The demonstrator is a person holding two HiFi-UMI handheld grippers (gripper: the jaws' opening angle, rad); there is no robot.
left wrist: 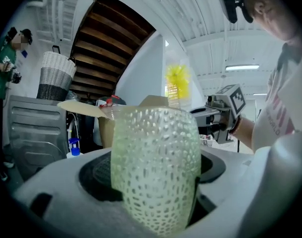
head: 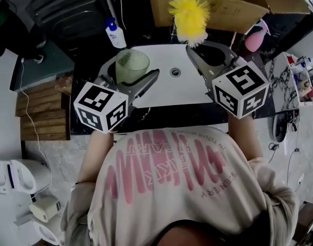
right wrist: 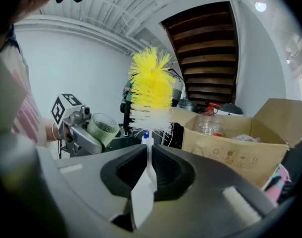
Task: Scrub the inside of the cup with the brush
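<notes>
cup (left wrist: 156, 167) base hidden by left gripper (head: 132, 75) jaws, clamped on it, above sink (head: 187, 88), left. right gripper (right wrist: 147, 155) jaws clenched on brush (right wrist: 151, 90) handle, partly hidden; bristles up. count: one cup, one brush, apart.

One cup (head: 132, 64), one brush (head: 190, 17). Two in all: left hand-held gripper (head: 132, 73), right hand-held gripper (head: 201, 48). One sink (head: 187, 88), one far cardboard box (head: 233, 9), one blue-capped bottle (head: 115, 33), one pink sprayer (head: 255, 39).

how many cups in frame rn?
1. The green dimpled glass cup is clamped in the left gripper, held over the white sink. The open cardboard box behind the sink could hide more.
</notes>
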